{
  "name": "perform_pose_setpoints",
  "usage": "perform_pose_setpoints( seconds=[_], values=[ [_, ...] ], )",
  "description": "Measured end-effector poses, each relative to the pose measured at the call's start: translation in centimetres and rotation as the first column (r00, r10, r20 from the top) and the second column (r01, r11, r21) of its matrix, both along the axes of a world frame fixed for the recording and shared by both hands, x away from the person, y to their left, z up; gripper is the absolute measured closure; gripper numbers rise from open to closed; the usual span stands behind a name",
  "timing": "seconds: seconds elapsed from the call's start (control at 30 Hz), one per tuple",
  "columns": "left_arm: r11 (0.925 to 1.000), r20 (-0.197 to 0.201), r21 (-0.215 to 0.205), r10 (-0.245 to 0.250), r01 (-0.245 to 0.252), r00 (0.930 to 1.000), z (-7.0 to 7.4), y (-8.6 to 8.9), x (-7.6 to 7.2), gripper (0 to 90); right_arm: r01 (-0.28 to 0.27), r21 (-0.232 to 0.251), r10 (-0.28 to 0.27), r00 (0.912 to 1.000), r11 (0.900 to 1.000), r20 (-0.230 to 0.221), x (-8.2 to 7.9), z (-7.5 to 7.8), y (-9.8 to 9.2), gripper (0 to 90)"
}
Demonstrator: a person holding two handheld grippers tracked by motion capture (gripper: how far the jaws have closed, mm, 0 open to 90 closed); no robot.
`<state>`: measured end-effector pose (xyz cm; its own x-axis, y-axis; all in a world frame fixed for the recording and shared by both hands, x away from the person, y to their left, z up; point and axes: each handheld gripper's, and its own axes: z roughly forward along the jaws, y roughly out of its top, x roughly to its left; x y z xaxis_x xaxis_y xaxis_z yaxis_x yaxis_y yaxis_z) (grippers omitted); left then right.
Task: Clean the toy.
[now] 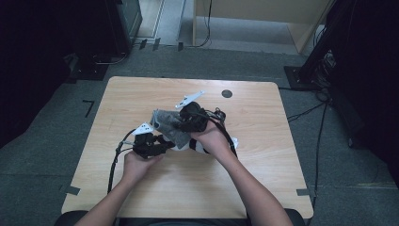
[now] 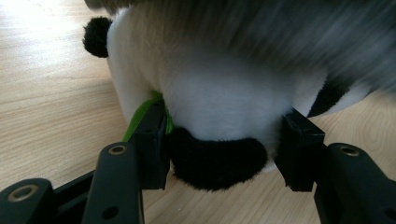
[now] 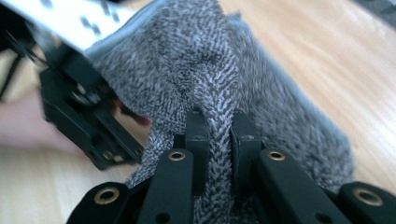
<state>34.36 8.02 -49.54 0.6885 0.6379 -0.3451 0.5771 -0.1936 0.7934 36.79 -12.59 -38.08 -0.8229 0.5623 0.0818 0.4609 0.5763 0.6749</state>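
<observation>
Between the right gripper (image 3: 215,140) jaws: a pinched fold of grey towel (image 3: 210,70), clamped tight and lifted over the toy for draping. Lower left, left gripper (image 2: 224,149) part-open, pads pressed on a panda plush (image 2: 219,93) at its black paw (green ribbon beside one pad), steadying it near the middle of the wooden table (image 1: 263,179). Towel already covering the plush's top.
</observation>
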Motion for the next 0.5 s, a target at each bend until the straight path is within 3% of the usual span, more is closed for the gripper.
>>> perform_pose_setpoints(
  seconds=[0.1, 0.27, 0.4, 0.5],
  values=[
    [1.0000, -0.008, -0.002, 0.005, -0.005, 1.0000, -0.1, 0.0, 0.0, 44.7, -0.020, -0.051, 0.020, 0.9998, 0.998, -0.008, 0.1, -1.6, 0.4, 81.2],
    [0.9999, -0.013, -0.014, 0.010, -0.010, 0.9999, 0.0, 0.0, 0.1, 44.9, -0.033, -0.108, 0.043, 0.9951, 0.994, 0.089, -0.3, -1.6, 0.4, 75.9],
    [0.9997, -0.019, -0.021, 0.014, -0.014, 0.9997, -0.1, 0.0, 0.1, 44.9, -0.072, -0.101, 0.084, 0.9893, 0.992, 0.120, -0.4, -1.5, 0.5, 56.2],
    [0.9997, -0.023, -0.022, 0.013, -0.013, 0.9997, 0.0, 0.1, 0.1, 44.9, -0.063, -0.092, 0.078, 0.9834, 0.994, 0.164, -0.5, -1.4, 0.5, 41.5]
  ],
)
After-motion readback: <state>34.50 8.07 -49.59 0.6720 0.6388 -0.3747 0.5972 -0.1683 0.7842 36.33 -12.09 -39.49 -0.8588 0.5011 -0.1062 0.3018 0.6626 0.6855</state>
